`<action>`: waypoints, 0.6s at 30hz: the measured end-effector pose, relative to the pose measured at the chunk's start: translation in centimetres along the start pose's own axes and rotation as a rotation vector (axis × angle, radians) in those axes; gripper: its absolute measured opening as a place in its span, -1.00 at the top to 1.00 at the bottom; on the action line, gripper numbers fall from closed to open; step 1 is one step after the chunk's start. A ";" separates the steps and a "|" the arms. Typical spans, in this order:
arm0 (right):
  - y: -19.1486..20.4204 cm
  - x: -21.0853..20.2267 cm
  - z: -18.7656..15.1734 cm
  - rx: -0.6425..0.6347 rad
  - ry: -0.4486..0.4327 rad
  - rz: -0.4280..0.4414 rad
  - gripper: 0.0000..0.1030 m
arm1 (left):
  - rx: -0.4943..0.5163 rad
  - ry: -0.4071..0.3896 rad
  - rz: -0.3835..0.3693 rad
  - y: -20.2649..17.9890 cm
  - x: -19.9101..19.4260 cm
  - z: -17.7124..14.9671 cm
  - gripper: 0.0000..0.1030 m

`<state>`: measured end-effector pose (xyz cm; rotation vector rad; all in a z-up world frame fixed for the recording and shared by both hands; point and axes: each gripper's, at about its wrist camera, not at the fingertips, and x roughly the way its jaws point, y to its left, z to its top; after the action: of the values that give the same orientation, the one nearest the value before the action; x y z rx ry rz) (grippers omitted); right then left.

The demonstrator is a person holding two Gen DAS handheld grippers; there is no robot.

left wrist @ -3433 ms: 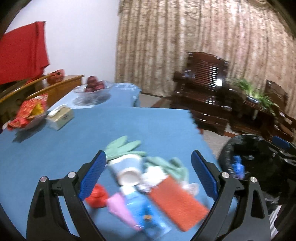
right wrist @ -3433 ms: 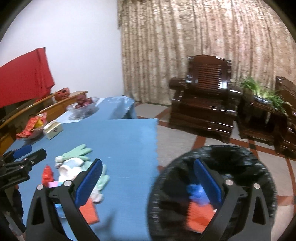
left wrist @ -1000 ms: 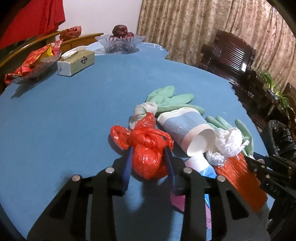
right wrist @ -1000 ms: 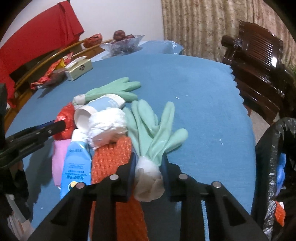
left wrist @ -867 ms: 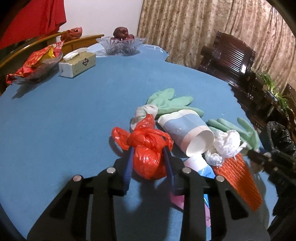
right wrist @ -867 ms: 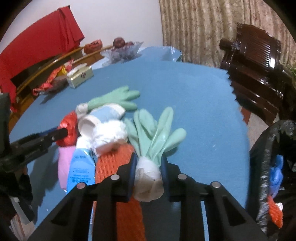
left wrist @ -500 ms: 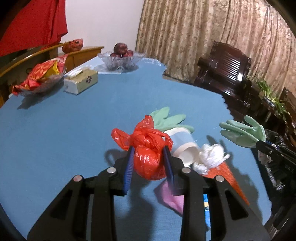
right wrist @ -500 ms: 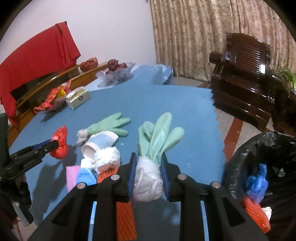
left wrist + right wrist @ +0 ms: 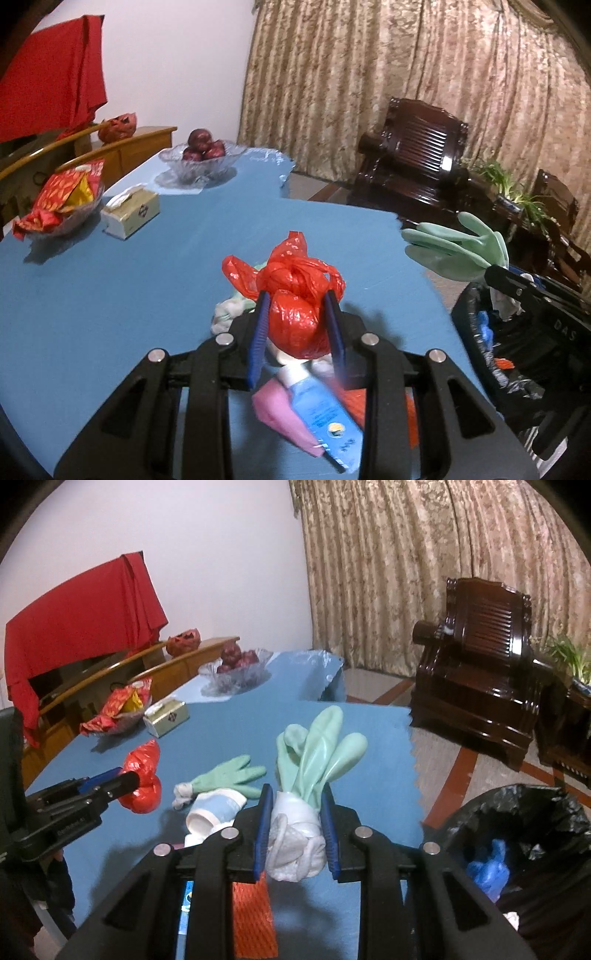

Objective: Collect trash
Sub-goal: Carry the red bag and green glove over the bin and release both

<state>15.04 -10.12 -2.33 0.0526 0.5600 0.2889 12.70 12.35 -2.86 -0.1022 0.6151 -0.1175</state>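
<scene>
My left gripper (image 9: pixel 297 319) is shut on a knotted red plastic bag (image 9: pixel 295 295) and holds it above the blue table (image 9: pixel 110 280). My right gripper (image 9: pixel 295 819) is shut on the cuff of a green rubber glove (image 9: pixel 317 753), lifted above the table; the glove also shows in the left wrist view (image 9: pixel 454 251). On the table lie a second green glove (image 9: pixel 229 777), a paper cup (image 9: pixel 214 808), a blue tube (image 9: pixel 325 421), a pink wrapper (image 9: pixel 280 413) and an orange mesh piece (image 9: pixel 253 915). A black-lined trash bin (image 9: pixel 517 827) stands on the floor to the right.
Farther back on the table are a tissue box (image 9: pixel 131 216), a glass fruit bowl (image 9: pixel 201 158) and a dish of red snack packets (image 9: pixel 61 206). A dark wooden armchair (image 9: pixel 480 657) and a potted plant (image 9: pixel 517 192) stand beyond the table's right edge.
Both grippers closed on their items and lifted them off the table: the left with the red bag, the right with the green glove, which has moved toward the bin side.
</scene>
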 end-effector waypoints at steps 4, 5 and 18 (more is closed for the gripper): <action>-0.9 -1.7 0.8 0.005 -0.031 -0.017 0.51 | 0.017 -0.018 -0.031 -1.8 -0.6 0.7 0.45; -1.2 -2.0 0.9 0.008 -0.038 -0.022 0.51 | 0.022 -0.022 -0.037 -2.3 -0.7 0.9 0.45; -7.4 -7.6 1.1 0.074 -0.113 -0.154 0.51 | 0.128 -0.057 -0.191 -11.0 -0.4 2.6 0.45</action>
<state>11.37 -19.36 1.56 0.0965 0.4598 0.1141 13.05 1.67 0.92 -0.0398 0.5385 -0.3371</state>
